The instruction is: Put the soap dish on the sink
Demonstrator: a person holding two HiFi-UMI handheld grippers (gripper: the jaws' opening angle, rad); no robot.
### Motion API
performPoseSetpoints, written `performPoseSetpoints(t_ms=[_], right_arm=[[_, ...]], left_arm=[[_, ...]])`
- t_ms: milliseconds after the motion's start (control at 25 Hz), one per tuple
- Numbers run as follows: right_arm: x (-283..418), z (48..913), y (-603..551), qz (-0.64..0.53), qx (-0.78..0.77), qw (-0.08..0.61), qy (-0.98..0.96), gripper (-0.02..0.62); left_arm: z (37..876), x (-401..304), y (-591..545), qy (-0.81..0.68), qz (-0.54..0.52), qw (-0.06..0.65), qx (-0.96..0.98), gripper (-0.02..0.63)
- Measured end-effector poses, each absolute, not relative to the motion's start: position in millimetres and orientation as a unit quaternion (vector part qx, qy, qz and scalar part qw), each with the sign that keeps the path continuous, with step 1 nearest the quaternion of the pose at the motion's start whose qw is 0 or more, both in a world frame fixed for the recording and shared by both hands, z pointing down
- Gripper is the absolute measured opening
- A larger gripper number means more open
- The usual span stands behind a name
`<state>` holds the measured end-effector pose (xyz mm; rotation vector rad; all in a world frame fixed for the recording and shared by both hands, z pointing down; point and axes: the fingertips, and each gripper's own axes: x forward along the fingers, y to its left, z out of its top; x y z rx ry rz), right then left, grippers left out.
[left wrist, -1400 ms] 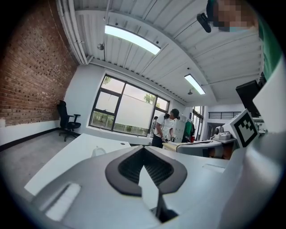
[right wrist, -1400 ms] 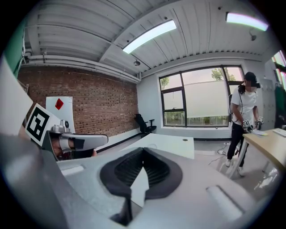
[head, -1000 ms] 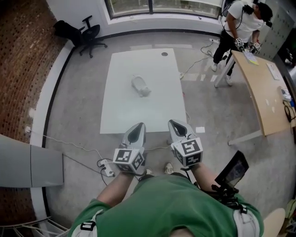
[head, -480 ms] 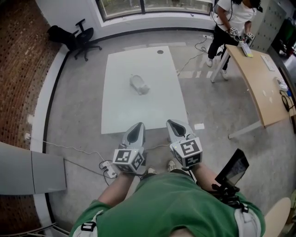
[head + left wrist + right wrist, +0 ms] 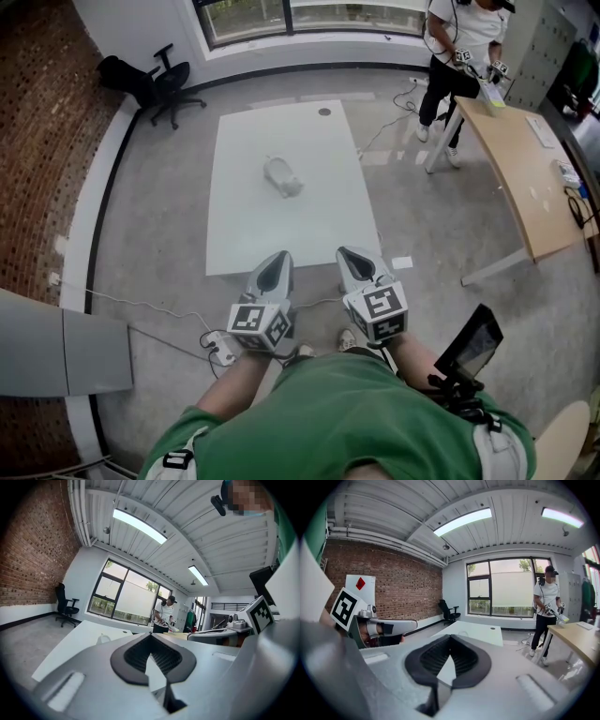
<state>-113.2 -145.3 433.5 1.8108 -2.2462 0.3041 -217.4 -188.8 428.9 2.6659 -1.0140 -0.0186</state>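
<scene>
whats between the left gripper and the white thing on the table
Only bare tabletop. The head view shows nothing lying between the left gripper and the white object.

1. I find no lettering, brand name or number legible in any view.
2. My left gripper (image 5: 276,264) carries a marker cube (image 5: 260,325). Its faces show black-and-white square code patterns, not text. One face shows again in the right gripper view.
3. The cube (image 5: 379,311) on my right gripper (image 5: 356,262) bears the same kind of square code, with a different pattern.
4. Right gripper view: a white board (image 5: 360,590) in front of the brick wall (image 5: 403,592) bears a red diamond (image 5: 360,583). No words are visible on it.
5. The papers (image 5: 542,132) on the wooden desk (image 5: 521,187) are too small to read.
</scene>
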Motion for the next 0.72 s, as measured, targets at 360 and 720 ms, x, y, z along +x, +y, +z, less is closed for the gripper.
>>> performPoseSetpoints(t_ms=[360, 720], right_arm=[[-118.9, 433.1, -150.6, 0.096, 0.613, 0.121, -0.775, 0.002], [-124.9, 437.3, -156.7, 0.093, 0.608, 0.122, -0.779, 0.002]], left_arm=[[427.0, -223.4, -190.9, -0.357, -0.010, 0.144, 0.923, 0.006], [432.8, -229.8, -194.0, -0.365, -0.011, 0.145, 0.920, 0.006]])
